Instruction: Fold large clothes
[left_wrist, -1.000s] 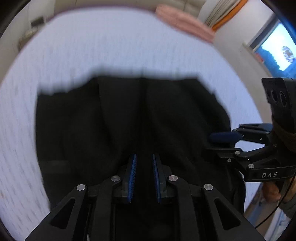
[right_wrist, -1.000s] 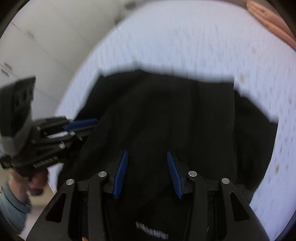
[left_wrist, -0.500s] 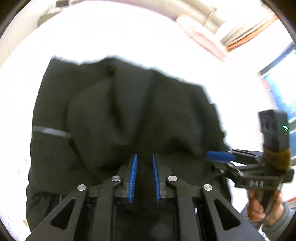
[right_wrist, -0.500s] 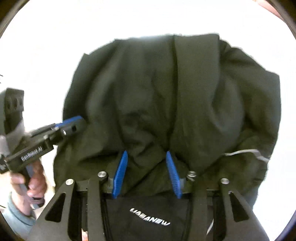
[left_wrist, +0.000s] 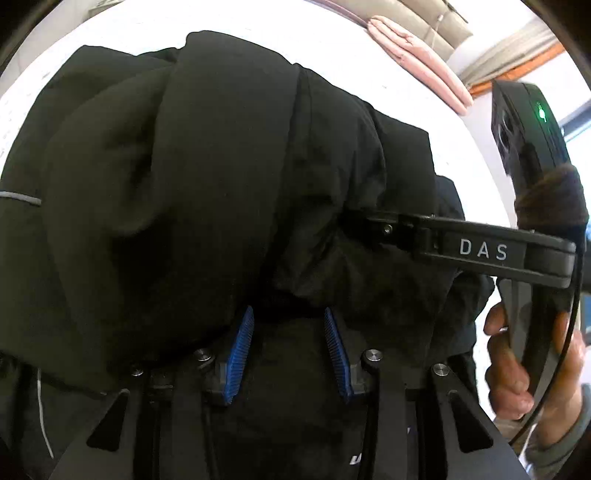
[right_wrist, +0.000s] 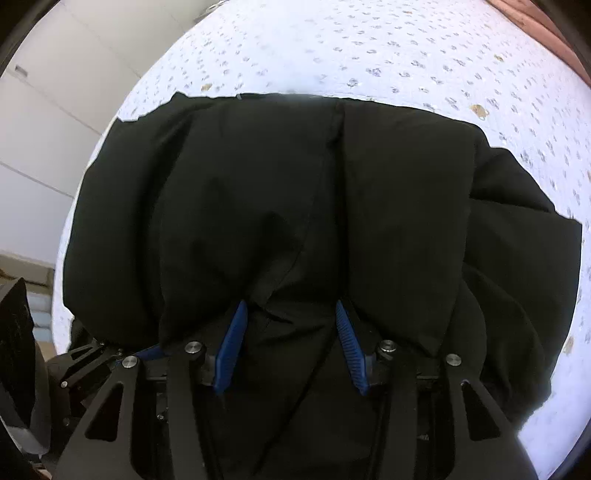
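A large black padded jacket (left_wrist: 207, 192) lies bunched in folds on a white patterned bed sheet (right_wrist: 369, 55); it fills the right wrist view too (right_wrist: 295, 192). My left gripper (left_wrist: 289, 317) is open, its blue pads spread, with jacket fabric bulging over and between the pads. My right gripper (right_wrist: 290, 314) is open in the same way, low against the jacket. In the left wrist view the right gripper's body (left_wrist: 476, 251) reaches in from the right, its fingertips hidden in the folds.
A folded pink blanket (left_wrist: 417, 55) lies at the far edge of the bed. A white cupboard wall (right_wrist: 48, 110) stands past the bed's left side. A hand (left_wrist: 517, 369) holds the right gripper's handle.
Both grippers have come down and forward onto the jacket, which has been pushed up into thicker folds. The left gripper's pads have opened wider.
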